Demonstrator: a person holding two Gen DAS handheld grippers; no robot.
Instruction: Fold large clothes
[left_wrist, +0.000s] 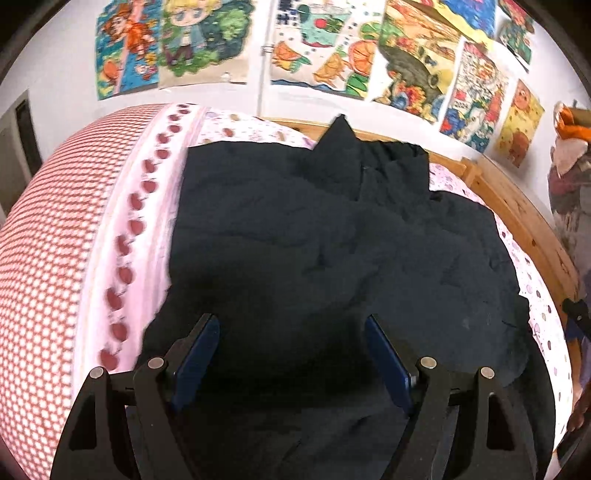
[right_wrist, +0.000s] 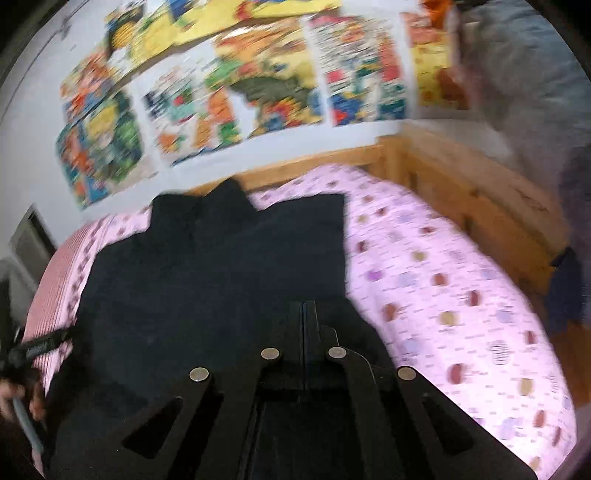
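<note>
A large black garment (left_wrist: 332, 240) lies spread and rumpled on a pink patterned bed sheet (left_wrist: 535, 288); one corner sticks up at its far edge. My left gripper (left_wrist: 291, 325) is open just above the garment's near edge, with nothing between its blue pads (left_wrist: 195, 354). In the right wrist view the same garment (right_wrist: 207, 277) covers the left half of the bed. My right gripper (right_wrist: 304, 306) has its jaws pressed together over the garment's right edge; whether cloth is pinched between them is hidden by the dark fabric and blur.
A red-checked pillow or duvet (left_wrist: 48, 258) lies along the left of the bed. A wooden bed frame (right_wrist: 480, 192) runs along the back and right. Colourful drawings (left_wrist: 332, 48) hang on the white wall. The bare pink sheet (right_wrist: 443, 295) lies right of the garment.
</note>
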